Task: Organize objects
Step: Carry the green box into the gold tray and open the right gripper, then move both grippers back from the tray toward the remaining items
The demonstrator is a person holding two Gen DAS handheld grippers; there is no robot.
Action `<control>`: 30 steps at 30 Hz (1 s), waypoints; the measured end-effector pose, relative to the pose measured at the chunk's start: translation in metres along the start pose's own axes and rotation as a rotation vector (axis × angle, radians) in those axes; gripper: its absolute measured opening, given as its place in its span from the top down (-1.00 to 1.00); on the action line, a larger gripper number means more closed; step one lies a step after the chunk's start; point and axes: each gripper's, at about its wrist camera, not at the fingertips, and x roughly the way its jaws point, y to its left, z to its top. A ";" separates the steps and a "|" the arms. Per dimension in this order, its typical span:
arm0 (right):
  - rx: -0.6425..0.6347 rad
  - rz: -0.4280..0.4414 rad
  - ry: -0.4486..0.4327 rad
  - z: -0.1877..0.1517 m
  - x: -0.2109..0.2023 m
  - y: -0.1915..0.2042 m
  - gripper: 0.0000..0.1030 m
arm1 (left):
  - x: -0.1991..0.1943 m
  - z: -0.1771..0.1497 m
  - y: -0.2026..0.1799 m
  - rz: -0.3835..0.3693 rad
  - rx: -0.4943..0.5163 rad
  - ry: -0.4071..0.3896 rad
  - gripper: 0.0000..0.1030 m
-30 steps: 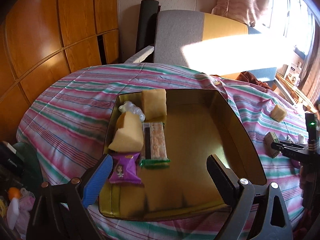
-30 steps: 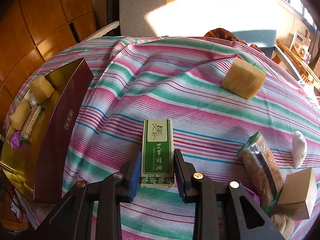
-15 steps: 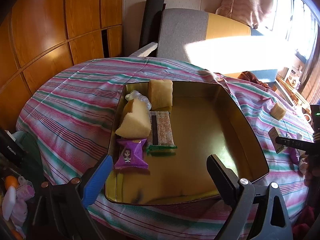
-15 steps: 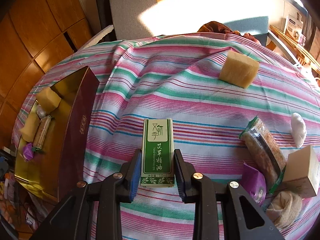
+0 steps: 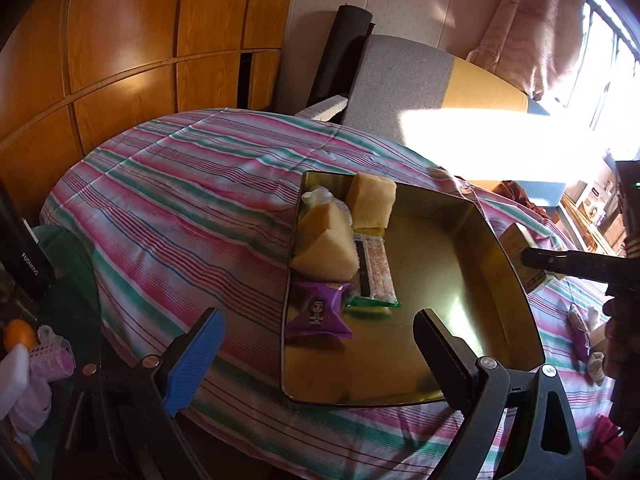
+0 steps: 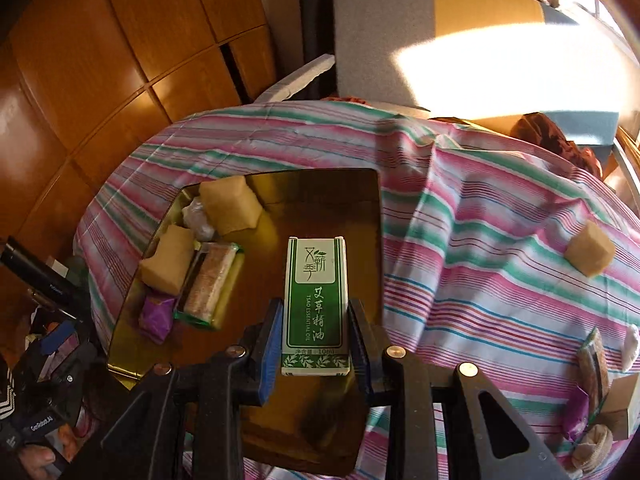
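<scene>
My right gripper (image 6: 315, 338) is shut on a green essential-oil box (image 6: 315, 304) and holds it above the gold tin tray (image 6: 332, 188). The tray (image 5: 492, 240) holds two yellow sponge blocks (image 5: 370, 204), a cracker pack (image 5: 376, 272), a purple sachet (image 5: 318, 312) and a clear wrapped item (image 5: 318, 196) along its left side. My left gripper (image 5: 320, 360) is open and empty at the tray's near left corner. The right gripper (image 5: 568, 264) reaches in from the right in the left wrist view.
Striped cloth (image 6: 500, 232) covers the round table. On it to the right lie a yellow sponge block (image 6: 590, 250), a cracker pack (image 6: 596, 356), a cardboard box (image 6: 624, 404) and small wrapped items. A chair (image 5: 404, 84) stands behind. Clutter (image 5: 28, 344) sits off the table's left edge.
My right gripper lifted the green box off the cloth and carried it left over the tray. My left gripper drew back and shifted left, still open.
</scene>
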 end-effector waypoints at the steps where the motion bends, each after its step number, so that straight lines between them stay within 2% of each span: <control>1: -0.001 0.009 0.022 0.003 0.013 0.009 0.42 | 0.000 -0.001 0.006 0.002 -0.012 0.003 -0.86; 7: 0.062 0.012 0.118 0.021 0.082 0.040 0.42 | 0.006 -0.005 0.029 0.008 -0.063 0.024 -0.86; 11: 0.084 -0.009 0.141 0.031 0.114 0.050 0.41 | 0.012 -0.006 0.037 0.008 -0.079 0.039 -0.86; 15: 0.137 0.063 0.153 0.039 0.132 0.054 0.38 | 0.016 -0.007 0.039 0.005 -0.086 0.053 -0.86; 20: 0.140 0.079 0.136 0.034 0.125 0.049 0.26 | 0.017 -0.007 0.038 0.007 -0.082 0.048 -0.86; 26: 0.103 0.060 0.081 0.018 0.093 0.041 0.20 | 0.013 -0.006 0.031 0.016 -0.064 0.036 -0.86; 30: 0.066 -0.025 0.056 0.006 0.074 0.042 0.18 | 0.009 -0.007 0.023 0.018 -0.042 0.030 -0.86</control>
